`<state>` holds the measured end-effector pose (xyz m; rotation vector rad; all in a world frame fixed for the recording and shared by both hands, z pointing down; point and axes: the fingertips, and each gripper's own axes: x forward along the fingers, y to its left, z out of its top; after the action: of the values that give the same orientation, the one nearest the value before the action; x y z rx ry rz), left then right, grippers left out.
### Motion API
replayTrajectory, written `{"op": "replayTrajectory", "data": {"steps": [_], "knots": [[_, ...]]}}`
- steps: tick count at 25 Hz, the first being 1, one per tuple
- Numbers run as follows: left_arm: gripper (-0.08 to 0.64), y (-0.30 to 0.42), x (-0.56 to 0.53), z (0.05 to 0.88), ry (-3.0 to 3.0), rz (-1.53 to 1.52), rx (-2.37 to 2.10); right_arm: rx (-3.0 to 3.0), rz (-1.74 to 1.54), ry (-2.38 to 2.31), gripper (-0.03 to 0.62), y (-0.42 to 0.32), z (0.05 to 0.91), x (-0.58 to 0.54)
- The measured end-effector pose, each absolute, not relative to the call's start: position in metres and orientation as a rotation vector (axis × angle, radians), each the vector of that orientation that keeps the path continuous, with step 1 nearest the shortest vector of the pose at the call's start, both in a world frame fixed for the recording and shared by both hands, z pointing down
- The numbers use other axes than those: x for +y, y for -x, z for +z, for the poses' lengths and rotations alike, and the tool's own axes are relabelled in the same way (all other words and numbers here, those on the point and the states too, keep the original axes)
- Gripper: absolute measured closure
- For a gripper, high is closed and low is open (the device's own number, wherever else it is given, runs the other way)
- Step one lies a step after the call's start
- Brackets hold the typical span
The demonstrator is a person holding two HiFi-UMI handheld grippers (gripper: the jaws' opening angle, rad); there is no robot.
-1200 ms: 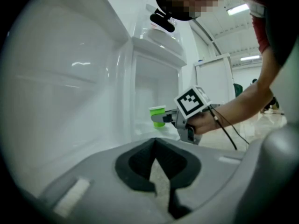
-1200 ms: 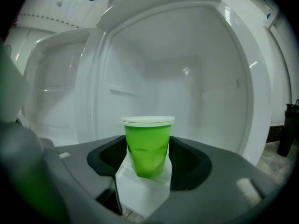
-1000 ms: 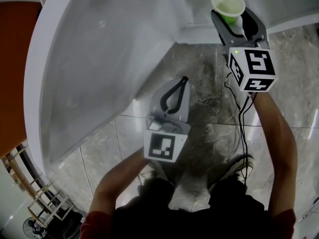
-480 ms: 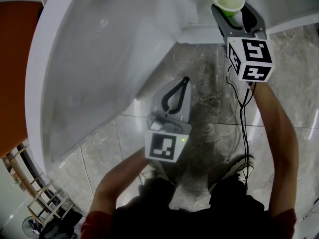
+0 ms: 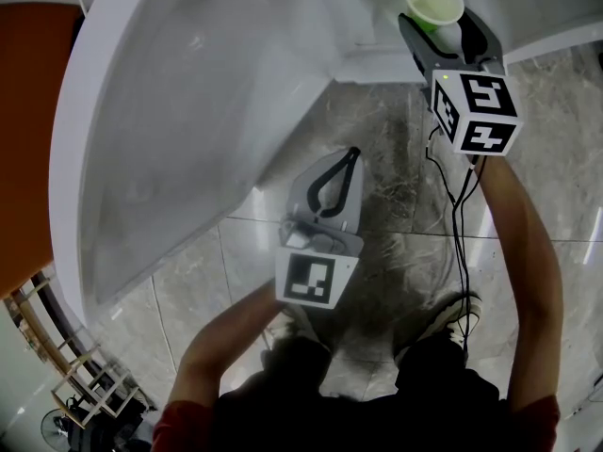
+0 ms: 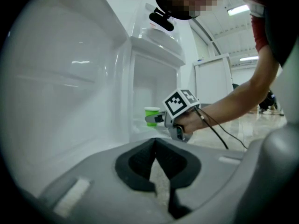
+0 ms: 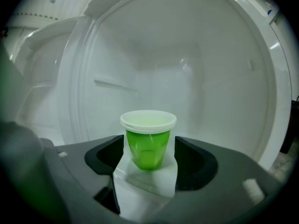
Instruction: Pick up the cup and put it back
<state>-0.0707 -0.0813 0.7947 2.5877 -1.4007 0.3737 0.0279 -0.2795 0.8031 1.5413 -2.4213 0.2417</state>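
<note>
White fridge (image 7: pixel 201 78) interior, door open over marble floor (image 5: pixel 396 224). Cup (image 5: pixel 433 3) stands upright on shelf (image 7: pixel 145 185), btwn right gripper's (image 7: pixel 149 148) jaws, which have just been opening & stand clear of it w/ slim gaps. Left gripper (image 6: pixel 154 144) idle, jaws closed, empty. Put-back looks done; only backing right gripper out is left.
</note>
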Motion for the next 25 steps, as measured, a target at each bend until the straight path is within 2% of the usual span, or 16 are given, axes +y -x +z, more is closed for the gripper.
{"op": "replayTrajectory", "data": {"steps": [16,25], "knots": [[0.560,0.072,-0.076,0.782,-2.595,0.345,-1.427,-2.393,0.286,-1.486,0.267,-0.042,0.821,-0.225],[0.560,0.071,-0.070,0.771,-2.634,0.345,-1.435,-2.443,0.447,-1.351,0.268,-0.036,0.830,-0.168]]}}
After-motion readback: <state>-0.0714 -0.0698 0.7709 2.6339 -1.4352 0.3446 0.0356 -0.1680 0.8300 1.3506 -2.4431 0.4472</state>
